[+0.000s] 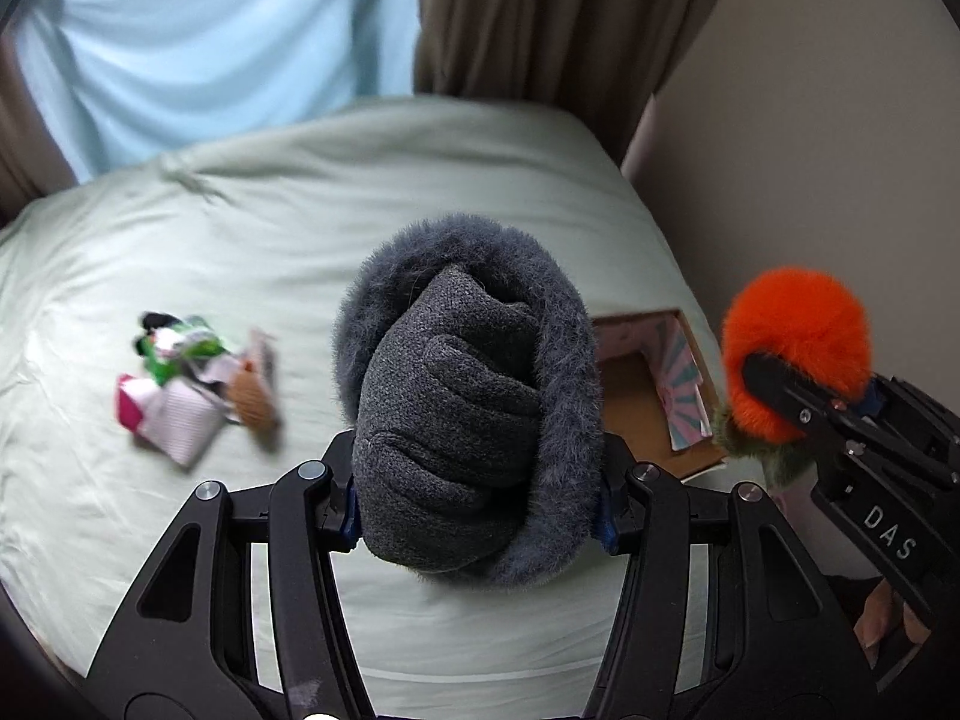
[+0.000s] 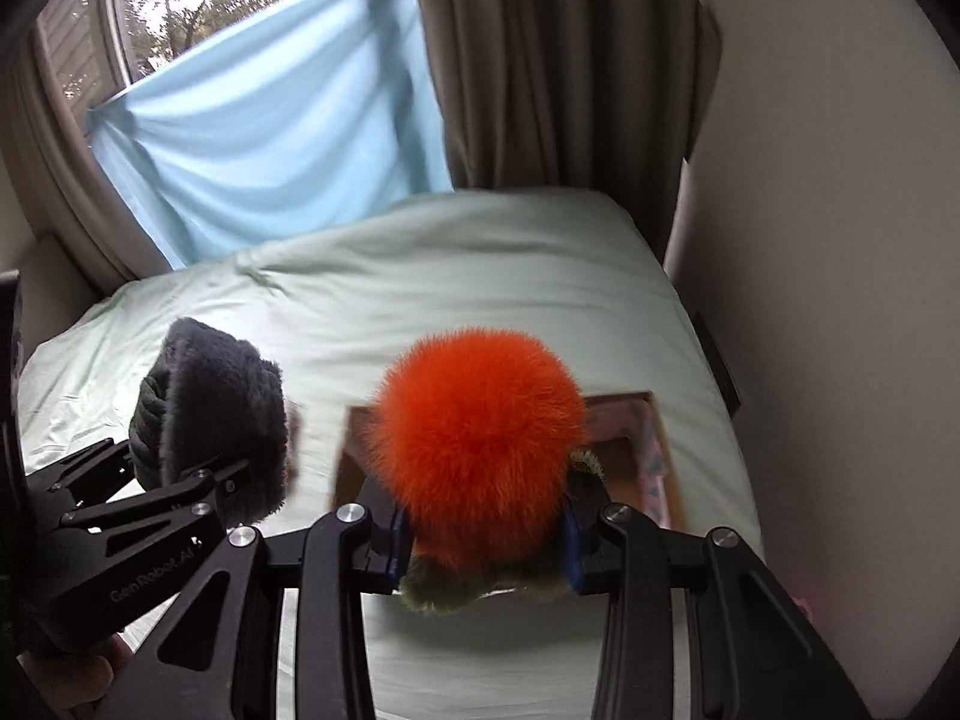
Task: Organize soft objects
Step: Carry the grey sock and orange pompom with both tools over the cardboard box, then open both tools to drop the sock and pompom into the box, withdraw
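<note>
The grey fur-trimmed glove (image 1: 474,420) sits bunched between the fingers of the left gripper (image 1: 477,510), lifted above the pale green bed (image 1: 372,192) near its middle; the knit fingers curl forward and the fur cuff wraps round the far and right sides. The orange pom-pom toy (image 2: 477,438), with an olive-green fuzzy part under it, is clamped by the right gripper (image 2: 486,546) and hangs over the near-left part of the open cardboard box (image 2: 657,468), which lies on the right side of the bed. In the left wrist view the same toy shows at the far right, above the near right edge of the box.

Both soft things appear to be mid-carry toward the box, so the step in hand looks like delivery, not picking. The next move probably calls for lowering the toy into the box opening and releasing it, then bringing the glove rightward over the box; the glove is bulky and may catch on the box rim.

The left jaws are closed to about the glove's width, their blue pads pressed into its sides. The right jaws are closed in on the toy's lower part, the fur bulging out above them.

A small pile of loose items (image 1: 198,384) waits on the left of the bed, blurred and hard to identify
</note>
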`<act>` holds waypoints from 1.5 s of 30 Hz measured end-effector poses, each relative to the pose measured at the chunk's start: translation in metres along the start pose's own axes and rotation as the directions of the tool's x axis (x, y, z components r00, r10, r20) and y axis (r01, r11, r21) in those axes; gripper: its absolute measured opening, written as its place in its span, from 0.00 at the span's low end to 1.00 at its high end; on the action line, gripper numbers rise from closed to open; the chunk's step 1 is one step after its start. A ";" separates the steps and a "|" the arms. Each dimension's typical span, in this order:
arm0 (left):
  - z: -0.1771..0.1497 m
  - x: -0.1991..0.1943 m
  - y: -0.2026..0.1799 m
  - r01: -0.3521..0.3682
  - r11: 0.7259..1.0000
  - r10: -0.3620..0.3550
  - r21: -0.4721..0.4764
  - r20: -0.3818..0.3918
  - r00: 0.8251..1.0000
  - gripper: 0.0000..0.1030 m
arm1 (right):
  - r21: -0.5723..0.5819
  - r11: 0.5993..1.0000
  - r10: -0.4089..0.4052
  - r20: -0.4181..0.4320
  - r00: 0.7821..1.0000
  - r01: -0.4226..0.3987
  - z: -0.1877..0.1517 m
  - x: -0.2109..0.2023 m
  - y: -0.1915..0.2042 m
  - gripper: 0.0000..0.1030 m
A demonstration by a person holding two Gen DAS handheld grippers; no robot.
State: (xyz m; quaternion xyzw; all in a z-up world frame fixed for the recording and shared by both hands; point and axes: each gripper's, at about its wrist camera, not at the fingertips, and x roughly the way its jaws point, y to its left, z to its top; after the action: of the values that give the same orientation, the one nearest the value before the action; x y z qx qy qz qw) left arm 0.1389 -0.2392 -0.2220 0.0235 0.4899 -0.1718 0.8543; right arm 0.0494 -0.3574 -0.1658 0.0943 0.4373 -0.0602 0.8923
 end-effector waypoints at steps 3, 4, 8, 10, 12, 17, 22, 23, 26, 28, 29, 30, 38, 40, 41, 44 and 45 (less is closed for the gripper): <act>-0.002 0.031 -0.021 0.007 1.000 -0.006 0.025 -0.056 0.998 0.49 | 0.021 1.000 0.002 -0.053 0.999 -0.001 0.000 0.027 -0.025 0.34; -0.002 0.044 -0.024 0.007 1.000 -0.005 0.031 -0.077 0.997 0.49 | 0.030 1.000 0.003 -0.070 0.998 -0.001 -0.001 0.036 -0.031 0.34; 0.004 0.087 -0.032 0.017 0.999 -0.011 0.038 -0.151 0.989 0.50 | 0.068 0.998 0.011 -0.142 0.990 -0.001 -0.001 0.074 -0.053 0.34; 0.004 0.109 -0.036 0.023 0.998 -0.013 0.054 -0.186 0.982 0.50 | 0.080 0.997 0.019 -0.178 0.984 -0.005 -0.001 0.096 -0.059 0.34; -0.001 0.141 -0.038 0.026 0.996 -0.005 0.080 -0.253 0.968 0.50 | 0.086 0.996 0.036 -0.231 0.972 -0.016 -0.002 0.121 -0.062 0.34; -0.013 0.193 -0.032 0.022 0.996 0.008 0.083 -0.344 0.939 0.50 | 0.102 0.995 0.052 -0.330 0.943 -0.019 -0.009 0.178 -0.067 0.34; -0.014 0.208 -0.035 0.004 0.996 0.031 0.094 -0.364 0.931 0.51 | 0.119 0.992 0.073 -0.361 0.930 -0.031 -0.013 0.205 -0.068 0.34; -0.015 0.203 -0.039 0.009 0.996 0.025 0.093 -0.364 0.931 0.57 | 0.123 0.992 0.078 -0.363 0.929 -0.036 -0.012 0.207 -0.068 0.34; -0.014 0.196 -0.047 -0.007 0.992 0.050 0.123 -0.349 0.936 0.95 | 0.115 0.993 0.062 -0.364 0.929 -0.021 -0.010 0.212 -0.068 0.44; -0.015 0.190 -0.047 -0.029 0.989 0.076 0.144 -0.331 0.940 1.00 | 0.110 0.994 0.050 -0.354 0.934 -0.012 -0.007 0.214 -0.067 0.87; -0.016 0.188 -0.047 -0.033 0.989 0.081 0.146 -0.335 0.939 1.00 | 0.111 0.994 0.057 -0.356 0.933 -0.019 -0.006 0.214 -0.065 0.98; -0.019 0.188 -0.045 -0.037 0.989 0.086 0.143 -0.351 0.932 1.00 | 0.110 0.994 0.063 -0.356 0.932 -0.025 -0.006 0.215 -0.065 1.00; -0.028 0.162 -0.045 -0.047 0.989 0.094 0.139 -0.355 0.930 1.00 | 0.072 0.997 0.061 -0.351 0.934 -0.038 -0.011 0.198 -0.065 1.00; -0.029 0.151 -0.048 -0.048 0.989 0.095 0.142 -0.345 0.934 1.00 | 0.078 0.996 0.060 -0.338 0.939 -0.036 -0.010 0.190 -0.064 1.00; -0.030 0.146 -0.049 -0.050 0.988 0.097 0.144 -0.339 0.936 1.00 | 0.076 0.997 0.057 -0.334 0.941 -0.033 -0.009 0.185 -0.063 1.00; -0.028 0.125 -0.049 -0.058 0.987 0.104 0.153 -0.313 0.944 1.00 | 0.070 0.997 0.042 -0.318 0.947 -0.021 -0.007 0.171 -0.062 1.00; -0.026 0.119 -0.048 -0.060 0.986 0.105 0.154 -0.302 0.947 1.00 | 0.071 0.997 0.036 -0.310 0.950 -0.014 -0.005 0.166 -0.060 1.00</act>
State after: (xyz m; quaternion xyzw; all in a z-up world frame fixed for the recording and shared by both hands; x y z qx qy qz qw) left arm 0.1569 -0.3106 -0.3295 0.1319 0.6027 -0.1646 0.7696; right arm 0.1352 -0.4192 -0.3070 0.1384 0.5689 -0.0480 0.8092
